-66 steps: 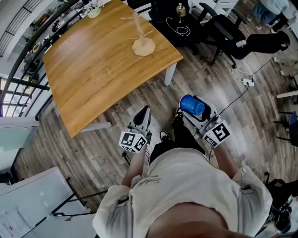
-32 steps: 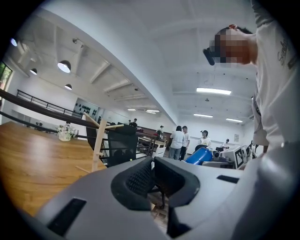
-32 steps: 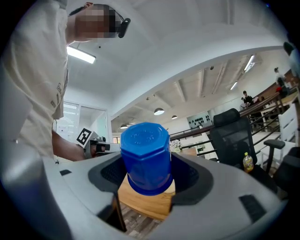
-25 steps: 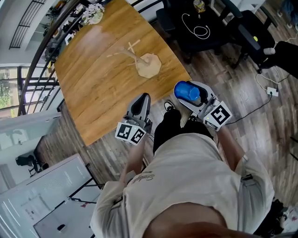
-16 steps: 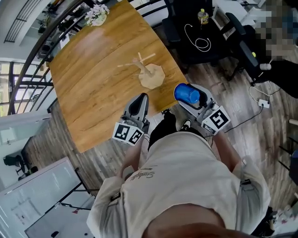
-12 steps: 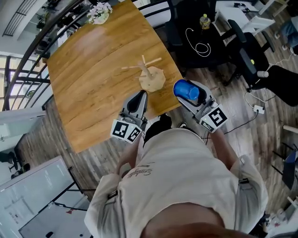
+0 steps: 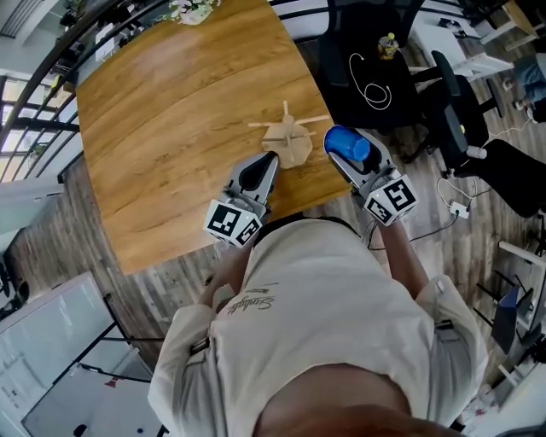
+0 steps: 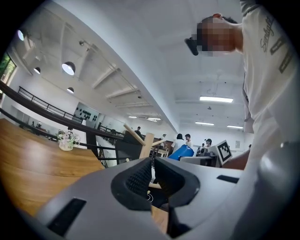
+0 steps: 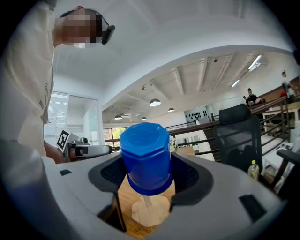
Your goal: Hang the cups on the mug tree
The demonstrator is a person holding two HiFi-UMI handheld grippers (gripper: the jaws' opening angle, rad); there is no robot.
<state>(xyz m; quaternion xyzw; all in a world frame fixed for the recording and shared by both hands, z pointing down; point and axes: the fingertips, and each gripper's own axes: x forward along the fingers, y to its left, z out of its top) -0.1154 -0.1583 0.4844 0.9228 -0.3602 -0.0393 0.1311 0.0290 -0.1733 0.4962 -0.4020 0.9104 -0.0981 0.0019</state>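
Observation:
A wooden mug tree (image 7: 287, 135) with bare pegs stands near the front edge of the wooden table (image 7: 171, 111). My right gripper (image 7: 348, 155) is shut on a blue cup (image 7: 345, 142), held just right of the tree, over the table's corner. In the right gripper view the blue cup (image 9: 146, 157) sits upside down between the jaws, with the tree's base (image 9: 151, 211) showing below it. My left gripper (image 7: 264, 162) hovers over the table edge just left of the tree, jaws shut with nothing in them. The left gripper view shows the tree (image 8: 146, 142) and the cup (image 8: 181, 152) ahead.
A black chair (image 7: 375, 68) with a white cable and a small bottle stands beyond the table's right side. A vase of flowers (image 7: 193, 8) sits at the table's far end. A railing (image 7: 51, 51) runs along the left. More chairs (image 7: 503, 171) stand at the right.
The person has walked up to the table, so the mug tree now lies right in front of both grippers. The blue cup stays held in the right gripper.

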